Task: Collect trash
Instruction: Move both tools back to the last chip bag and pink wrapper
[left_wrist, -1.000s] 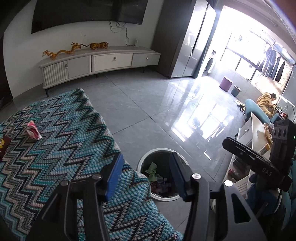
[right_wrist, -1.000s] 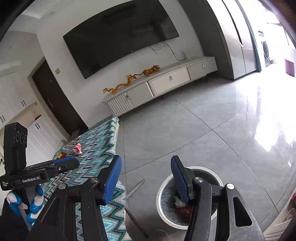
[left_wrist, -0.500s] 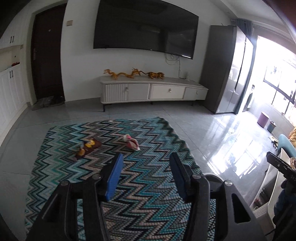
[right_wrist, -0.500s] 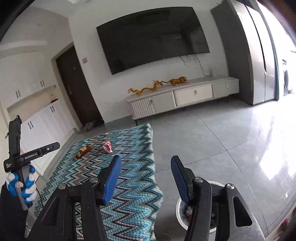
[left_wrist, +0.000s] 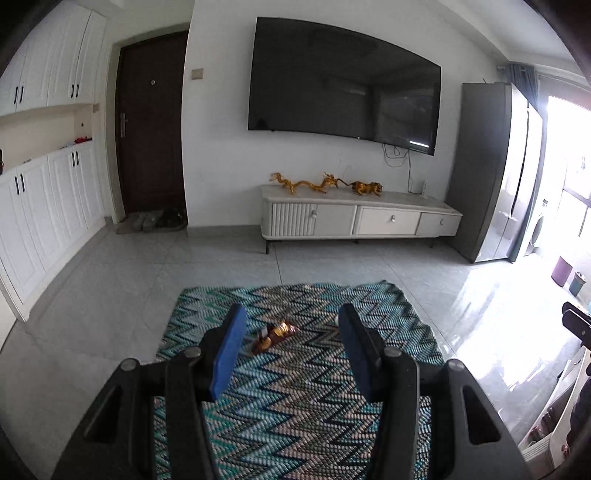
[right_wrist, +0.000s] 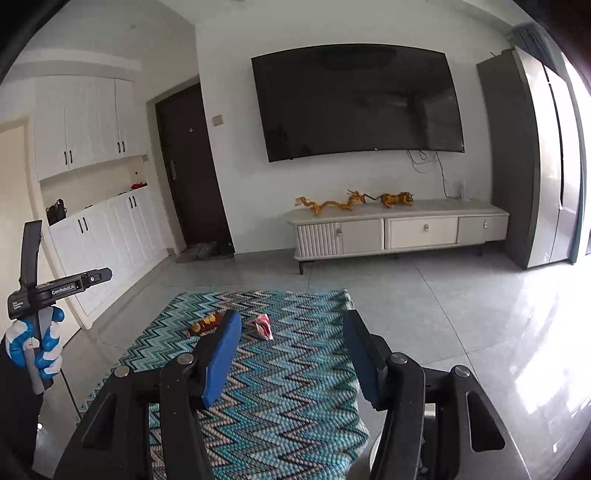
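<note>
wrappers: 2 (brown (right_wrist: 205, 322), pink (right_wrist: 263, 325)) | rug (right_wrist: 280, 387): 1 | claws: 2 (left claw (left_wrist: 290, 339), right claw (right_wrist: 291, 343))

a crumpled brown-and-gold foil snack wrapper (left_wrist: 274, 335) lies flat on a teal zigzag-patterned woven rug (left_wrist: 295, 398), its long side running diagonally, near the rug's far half. a crumpled pink-and-white plastic wrapper (right_wrist: 263, 326) lies on the same rug just to the right of the brown one (right_wrist: 205, 322), apart from it, partly puffed up rather than flat.
</note>
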